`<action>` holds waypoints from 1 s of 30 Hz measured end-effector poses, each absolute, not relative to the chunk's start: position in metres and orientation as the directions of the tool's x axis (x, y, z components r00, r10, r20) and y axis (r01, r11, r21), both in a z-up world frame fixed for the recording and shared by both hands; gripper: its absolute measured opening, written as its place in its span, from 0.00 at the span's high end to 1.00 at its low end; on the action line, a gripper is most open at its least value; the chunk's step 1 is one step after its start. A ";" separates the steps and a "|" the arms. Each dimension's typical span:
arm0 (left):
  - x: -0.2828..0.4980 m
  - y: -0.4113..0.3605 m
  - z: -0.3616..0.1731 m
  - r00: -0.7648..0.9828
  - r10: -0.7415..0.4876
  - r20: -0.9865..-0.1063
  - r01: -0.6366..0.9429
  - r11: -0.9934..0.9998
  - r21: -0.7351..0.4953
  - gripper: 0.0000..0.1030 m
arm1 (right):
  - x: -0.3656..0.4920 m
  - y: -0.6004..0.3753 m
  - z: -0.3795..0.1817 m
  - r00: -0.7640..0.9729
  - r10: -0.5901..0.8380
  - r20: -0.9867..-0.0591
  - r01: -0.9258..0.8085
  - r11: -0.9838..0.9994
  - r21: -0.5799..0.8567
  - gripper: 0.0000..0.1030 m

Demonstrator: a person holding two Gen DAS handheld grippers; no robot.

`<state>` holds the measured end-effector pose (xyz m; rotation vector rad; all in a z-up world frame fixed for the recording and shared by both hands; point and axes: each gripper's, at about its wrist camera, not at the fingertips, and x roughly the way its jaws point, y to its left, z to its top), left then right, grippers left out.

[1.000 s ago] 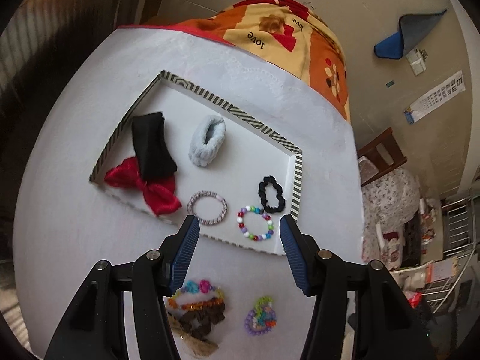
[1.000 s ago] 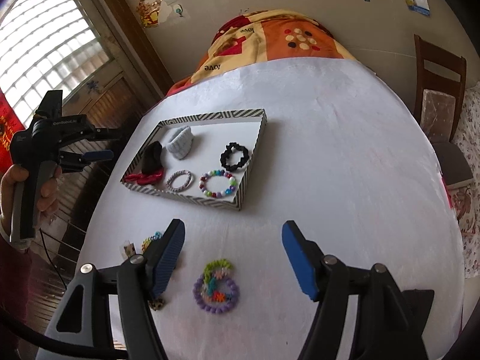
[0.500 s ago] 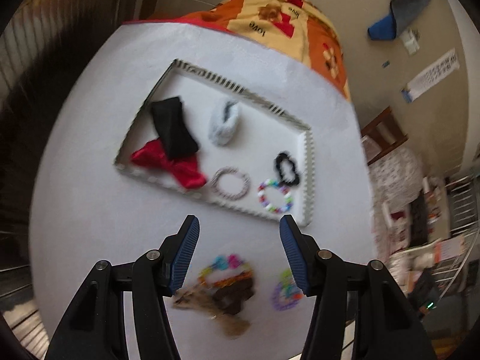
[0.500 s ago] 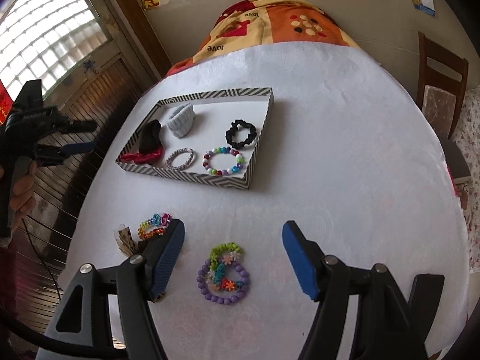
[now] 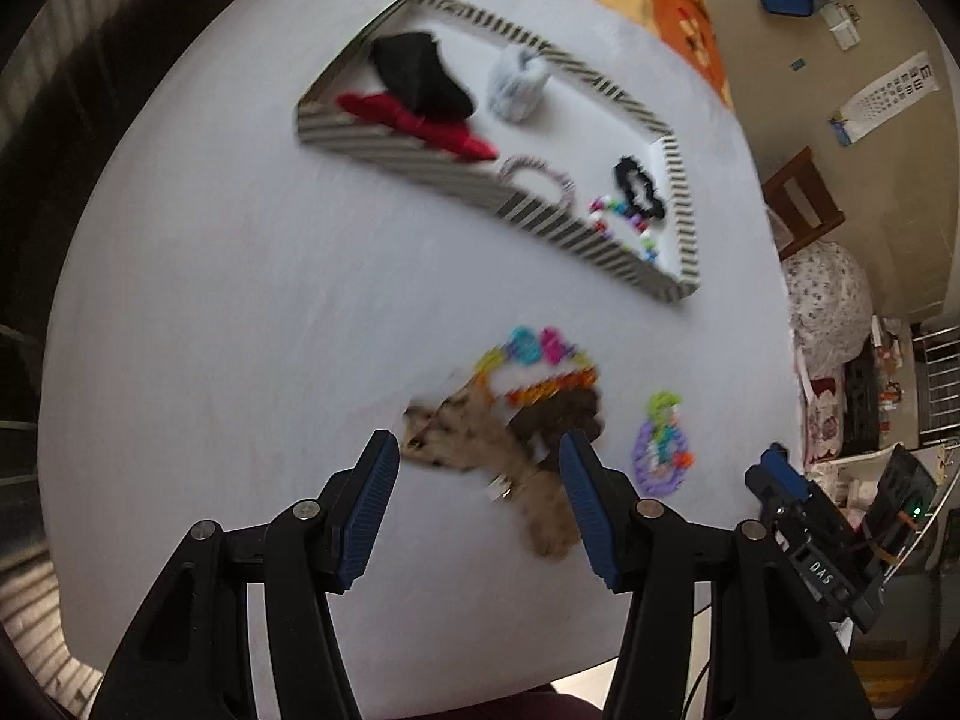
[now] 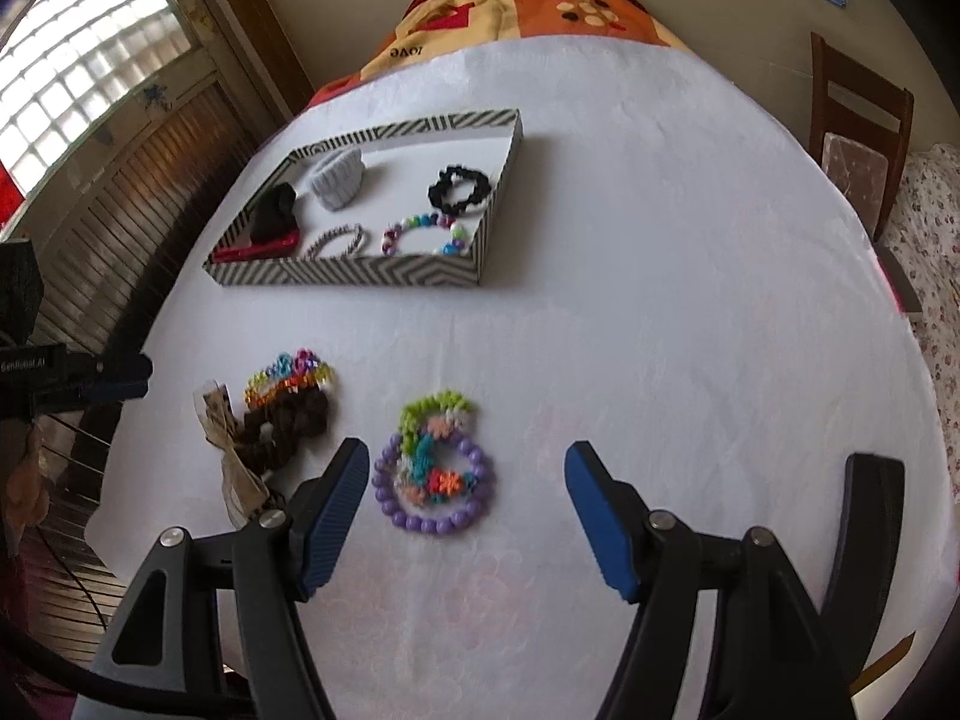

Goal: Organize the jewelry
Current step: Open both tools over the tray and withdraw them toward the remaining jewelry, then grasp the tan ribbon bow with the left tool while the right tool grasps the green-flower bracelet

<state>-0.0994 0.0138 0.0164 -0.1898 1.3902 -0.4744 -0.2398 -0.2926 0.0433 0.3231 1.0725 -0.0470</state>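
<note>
A striped tray on the white table holds a black band, a red bow, a grey scrunchie, a black scrunchie and two bead bracelets. In front of it lie a pile of a brown scrunchie, tan bow and colourful bracelet, and a purple bead bracelet with colourful bands. My left gripper is open, just above the pile. My right gripper is open, around the purple bracelet from above.
The round table has a white cloth. A bed with an orange quilt lies behind it. A wooden chair stands at the right. A window and wooden shutters are at the left.
My left gripper has pulled back from the tray and come down over the brown pile. My right gripper has moved forward and lower toward the purple bracelet.
</note>
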 end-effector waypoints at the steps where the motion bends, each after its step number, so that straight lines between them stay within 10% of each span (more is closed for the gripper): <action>1: -0.104 0.017 0.013 0.090 -0.442 -0.892 0.203 0.885 -0.418 0.64 | -0.241 -0.291 0.040 0.479 0.113 -0.871 0.197 0.953 0.232 0.31; 23: -0.121 -0.001 -0.015 0.096 -0.455 -0.885 0.091 0.890 -0.447 0.64 | -0.191 -0.278 -0.010 0.436 0.169 -0.884 0.193 0.942 0.275 0.48; 30: -0.115 -0.013 -0.034 0.053 -0.449 -0.892 0.047 0.893 -0.447 0.64 | -0.177 -0.276 -0.023 0.423 0.199 -0.884 0.178 0.938 0.297 0.68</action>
